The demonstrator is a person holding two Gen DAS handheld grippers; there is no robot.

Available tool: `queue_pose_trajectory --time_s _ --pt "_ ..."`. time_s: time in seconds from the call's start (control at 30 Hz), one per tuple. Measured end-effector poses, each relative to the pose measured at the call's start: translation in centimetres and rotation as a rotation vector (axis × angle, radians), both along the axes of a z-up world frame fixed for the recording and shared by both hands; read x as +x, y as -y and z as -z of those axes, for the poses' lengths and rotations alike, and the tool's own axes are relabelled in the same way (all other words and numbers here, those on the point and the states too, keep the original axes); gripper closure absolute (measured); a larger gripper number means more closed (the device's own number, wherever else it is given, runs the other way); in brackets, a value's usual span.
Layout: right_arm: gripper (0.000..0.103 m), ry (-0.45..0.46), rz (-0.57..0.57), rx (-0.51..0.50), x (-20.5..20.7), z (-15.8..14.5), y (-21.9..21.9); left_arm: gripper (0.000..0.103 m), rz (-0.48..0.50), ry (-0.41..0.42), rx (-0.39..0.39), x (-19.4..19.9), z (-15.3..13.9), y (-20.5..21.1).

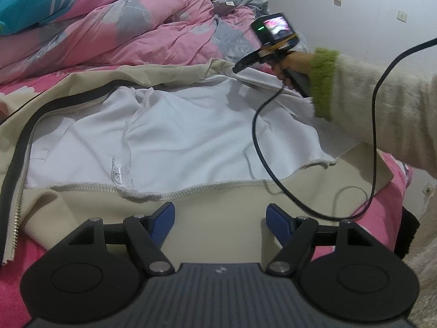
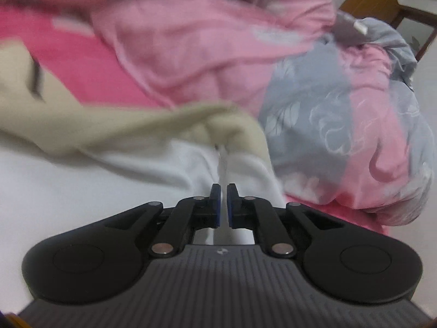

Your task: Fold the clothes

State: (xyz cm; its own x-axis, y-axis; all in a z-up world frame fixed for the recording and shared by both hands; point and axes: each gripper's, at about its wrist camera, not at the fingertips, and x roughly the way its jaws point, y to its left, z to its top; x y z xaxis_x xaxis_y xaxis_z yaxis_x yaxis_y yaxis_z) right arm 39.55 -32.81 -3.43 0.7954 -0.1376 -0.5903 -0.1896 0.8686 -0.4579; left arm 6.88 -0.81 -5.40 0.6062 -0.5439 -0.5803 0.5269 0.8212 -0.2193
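At 1 o'clock of the spread jacket point(image 1: 169, 136), a thin fold is pinched by the right gripper point(image 2: 223, 191), its jaws nearly closed. The left gripper point(image 1: 220, 213) is held wide apart and empty at 6 o'clock. The slack fabric may be lost from so small a bite, or the cable point(image 1: 262, 142) may be caught in the fold.

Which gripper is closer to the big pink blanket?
Right. The right gripper, shut on the beige jacket, sits right beside the pink blanket. The left gripper hangs open over the jacket's near hem, far from it.
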Motion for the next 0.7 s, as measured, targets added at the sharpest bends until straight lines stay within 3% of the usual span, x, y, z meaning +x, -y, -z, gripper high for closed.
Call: queue_pose_trajectory --time_s 0.1,0.17,0.2,0.3,0.37,0.43,0.6,0.7 --pt "0.099 -0.045 -0.163 0.13 -3.1 -1.5 -0.3 0.028 -0.008 -0.004 -0.011 0.0 0.0 0.0" --pt "0.099 -0.148 -0.302 0.193 -5.2 -0.9 -0.3 0.028 -0.013 -0.012 -0.026 0.0 -0.1 -0.2" --pt "0.099 -0.196 -0.322 0.172 -5.9 -0.2 -0.1 0.028 -0.015 -0.019 -0.035 0.0 -0.2 -0.2" --pt "0.099 -0.295 -0.204 -0.016 -6.9 2.5 2.2 0.028 -0.021 -0.038 -0.063 0.0 -0.4 -0.5" --pt "0.099 -0.283 -0.077 -0.115 -7.3 1.4 3.5 0.028 -0.025 -0.05 -0.081 -0.1 -0.5 -0.6" --pt "0.099 -0.224 -0.064 -0.267 -8.7 0.1 2.9 0.028 -0.025 -0.056 -0.08 -0.2 -0.5 -0.5" --pt "0.099 -0.22 -0.472 0.043 -13.8 -3.9 -3.9 0.028 -0.048 -0.064 -0.027 -0.9 -0.7 0.2" --pt "0.099 -0.28 -0.684 0.166 -14.9 -2.3 -9.8 0.028 -0.075 -0.083 -0.026 -1.4 -1.0 0.4"
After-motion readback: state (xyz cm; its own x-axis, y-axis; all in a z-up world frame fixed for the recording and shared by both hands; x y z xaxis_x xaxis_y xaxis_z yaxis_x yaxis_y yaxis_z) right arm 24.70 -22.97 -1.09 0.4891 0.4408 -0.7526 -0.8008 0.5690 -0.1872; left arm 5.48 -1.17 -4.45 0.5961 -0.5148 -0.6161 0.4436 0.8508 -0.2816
